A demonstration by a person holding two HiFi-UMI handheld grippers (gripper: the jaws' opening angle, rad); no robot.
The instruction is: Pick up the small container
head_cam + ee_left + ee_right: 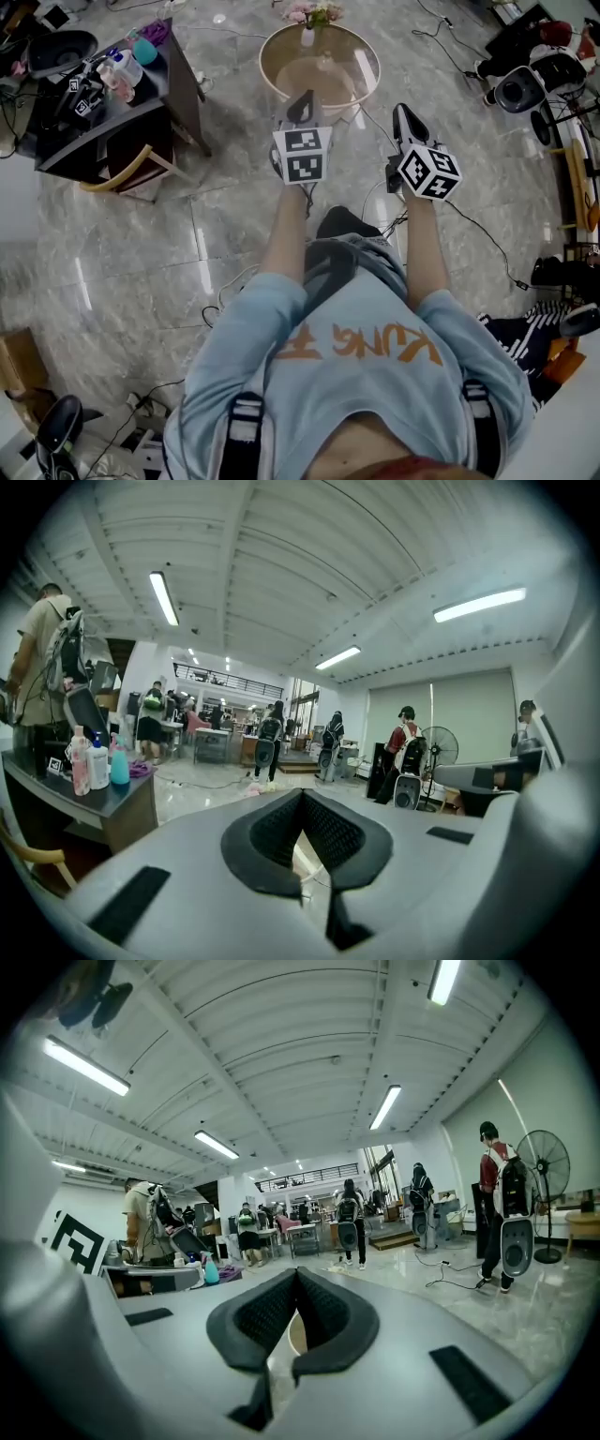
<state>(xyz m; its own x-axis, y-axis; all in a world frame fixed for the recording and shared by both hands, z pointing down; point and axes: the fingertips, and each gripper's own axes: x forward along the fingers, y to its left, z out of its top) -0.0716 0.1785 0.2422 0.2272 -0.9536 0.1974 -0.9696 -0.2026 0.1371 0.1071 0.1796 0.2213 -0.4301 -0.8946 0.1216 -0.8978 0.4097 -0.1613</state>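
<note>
Both grippers are held up at chest height, pointing forward across the room. My left gripper (302, 101) is shut, its black pads (323, 832) meeting at the tip with nothing between them. My right gripper (405, 114) is shut and empty too, its pads (319, 1312) pressed together. Small bottles (120, 70) and a teal container (145, 50) stand on a dark side table (141, 103) to the far left, well away from both grippers. The same teal container (120, 763) shows at the left of the left gripper view and, small, as a teal container (211, 1272) in the right gripper view.
A round glass table (267, 80) with a flower vase (309, 19) stands just ahead of the grippers. Cables (487, 239) trail over the marble floor. A wooden chair (131, 169) leans by the side table. Several people and a standing fan (544, 1180) are farther off.
</note>
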